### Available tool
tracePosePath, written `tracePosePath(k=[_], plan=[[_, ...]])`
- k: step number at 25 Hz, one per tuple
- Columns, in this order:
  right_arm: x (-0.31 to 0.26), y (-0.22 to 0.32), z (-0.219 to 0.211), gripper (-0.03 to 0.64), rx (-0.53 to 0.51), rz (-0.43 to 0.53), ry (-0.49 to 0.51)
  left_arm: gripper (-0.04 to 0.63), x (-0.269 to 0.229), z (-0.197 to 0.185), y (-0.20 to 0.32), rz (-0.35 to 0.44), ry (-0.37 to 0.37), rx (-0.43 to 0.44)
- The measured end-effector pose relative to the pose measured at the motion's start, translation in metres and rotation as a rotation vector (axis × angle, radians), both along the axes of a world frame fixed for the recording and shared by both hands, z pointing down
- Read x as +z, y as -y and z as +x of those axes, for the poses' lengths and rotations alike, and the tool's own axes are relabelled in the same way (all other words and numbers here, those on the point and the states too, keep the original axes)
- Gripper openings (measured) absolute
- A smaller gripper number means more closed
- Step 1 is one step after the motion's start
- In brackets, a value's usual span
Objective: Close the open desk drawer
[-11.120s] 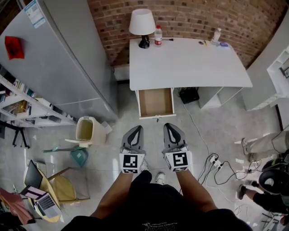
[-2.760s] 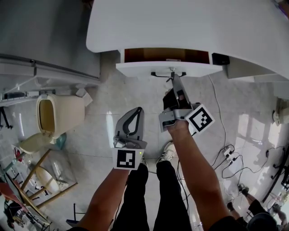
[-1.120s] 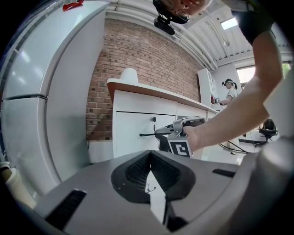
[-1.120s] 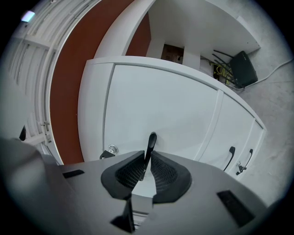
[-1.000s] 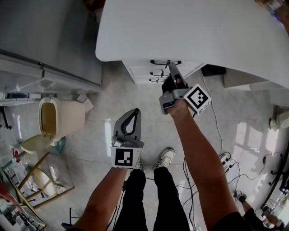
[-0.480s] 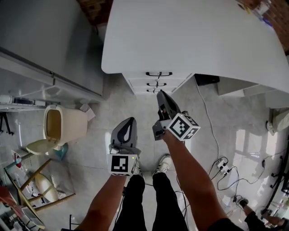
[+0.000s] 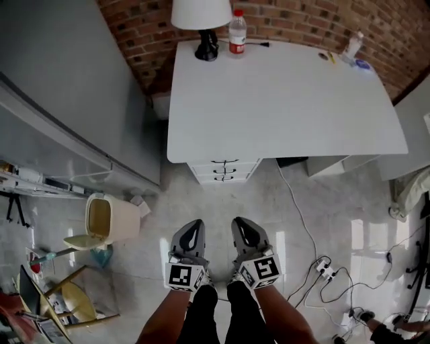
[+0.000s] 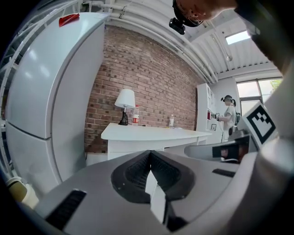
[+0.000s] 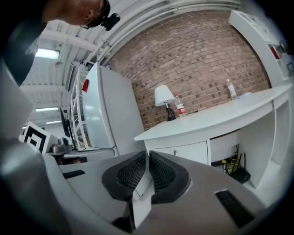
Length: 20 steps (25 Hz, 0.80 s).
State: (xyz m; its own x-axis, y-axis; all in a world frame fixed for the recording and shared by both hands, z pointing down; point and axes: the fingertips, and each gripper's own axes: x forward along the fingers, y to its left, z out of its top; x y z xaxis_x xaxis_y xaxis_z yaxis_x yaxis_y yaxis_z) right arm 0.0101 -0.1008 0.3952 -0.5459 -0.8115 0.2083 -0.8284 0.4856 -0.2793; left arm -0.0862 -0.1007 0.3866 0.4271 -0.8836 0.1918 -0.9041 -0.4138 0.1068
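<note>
Drawer (image 7: 224, 162) is shut, its front flush with the two fronts below, under the front edge of the white tabletop (image 7: 282, 101). In the right gripper view the drawer (image 9: 183, 151) also sits flush. Both tongs are held low near the person's legs, well apart from the drawer, side by side and pointing toward the desk.

Left tongs (image 7: 195, 224): jaws together at the tips (image 8: 150, 153), nothing in them. Right tongs (image 7: 239, 222): jaws have just been closing, nearly together with a thin slit left at the tips (image 9: 147, 153), nothing between them.

Lamp (image 7: 201, 20) and bottle (image 7: 236, 33) stand at the far edge of the tabletop by the brick wall (image 7: 302, 20). Fridge (image 7: 60, 87) stands left of the desk. An open bin (image 7: 107, 218) is on the floor at left, a power strip (image 7: 324, 267) at right.
</note>
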Motion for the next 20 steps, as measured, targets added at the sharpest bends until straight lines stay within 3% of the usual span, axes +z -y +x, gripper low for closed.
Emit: tracePosePath(k=[3, 8, 14, 20], plan=[[-0.036, -0.027, -0.005, 0.041, -0.015, 0.024, -0.049, 0.008, -0.037, 0.011, -0.013, 0.005, 0.007, 0.039], [-0.119, -0.047, -0.011, 0.041, -0.007, 0.154, -0.204, 0.008, -0.093, 0.020, -0.033, 0.036, 0.060, 0.100], [-0.200, -0.043, -0.001, 0.041, 0.010, 0.210, -0.201, 0.008, -0.170, 0.016, -0.035, 0.077, 0.076, 0.090], [-0.246, -0.047, 0.003, 0.040, -0.023, 0.278, -0.259, 0.008, -0.206, 0.023, -0.057, 0.095, 0.079, 0.100]])
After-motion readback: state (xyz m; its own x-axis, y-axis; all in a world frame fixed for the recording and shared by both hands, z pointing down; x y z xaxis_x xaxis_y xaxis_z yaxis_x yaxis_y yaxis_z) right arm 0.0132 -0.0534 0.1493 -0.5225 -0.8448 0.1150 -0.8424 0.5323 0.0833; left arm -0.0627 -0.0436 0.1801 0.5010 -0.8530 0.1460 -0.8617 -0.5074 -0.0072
